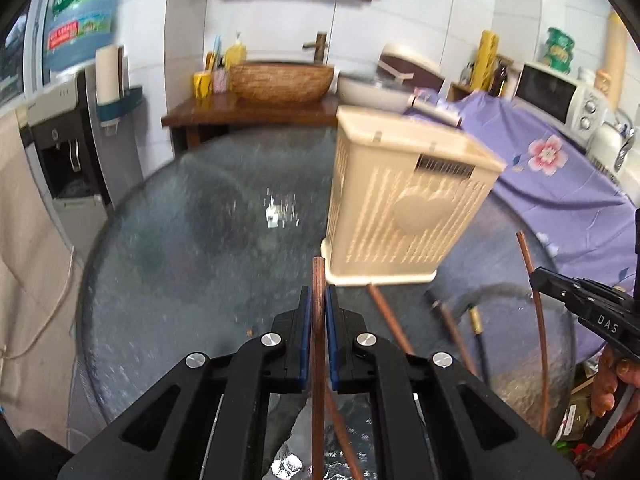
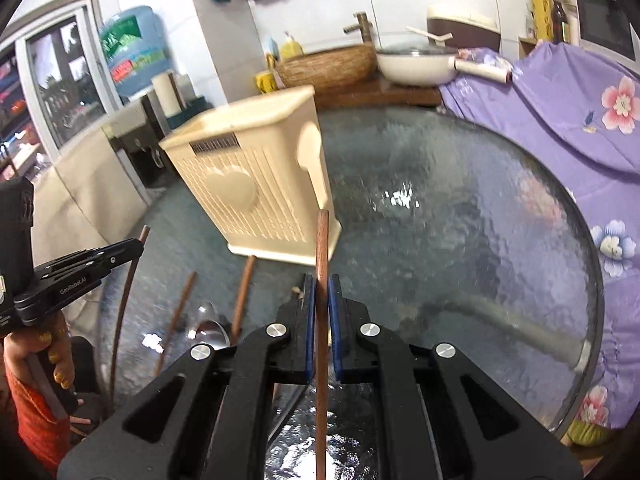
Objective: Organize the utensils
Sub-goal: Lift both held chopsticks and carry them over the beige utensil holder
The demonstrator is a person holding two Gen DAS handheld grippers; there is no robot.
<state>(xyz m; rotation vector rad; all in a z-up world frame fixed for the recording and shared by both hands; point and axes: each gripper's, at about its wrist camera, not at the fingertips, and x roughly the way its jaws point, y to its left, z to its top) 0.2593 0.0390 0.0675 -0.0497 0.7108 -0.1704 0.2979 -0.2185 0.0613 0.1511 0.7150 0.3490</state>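
left gripper [image 1: 319, 312] clenched on one chopstick [image 1: 318, 344] | right gripper [image 2: 322, 304] clenched on another chopstick [image 2: 321, 320] | loose chopsticks [image 2: 242, 292] and spoon [image 2: 208, 334] lie on glass table [image 2: 460, 240] | cream holder [image 2: 256, 184] beyond, apparently unfilled | task barely begun

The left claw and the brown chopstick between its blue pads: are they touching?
Touching. The left wrist view shows the left claw shut on the brown chopstick, both blue pads pressed against its sides.
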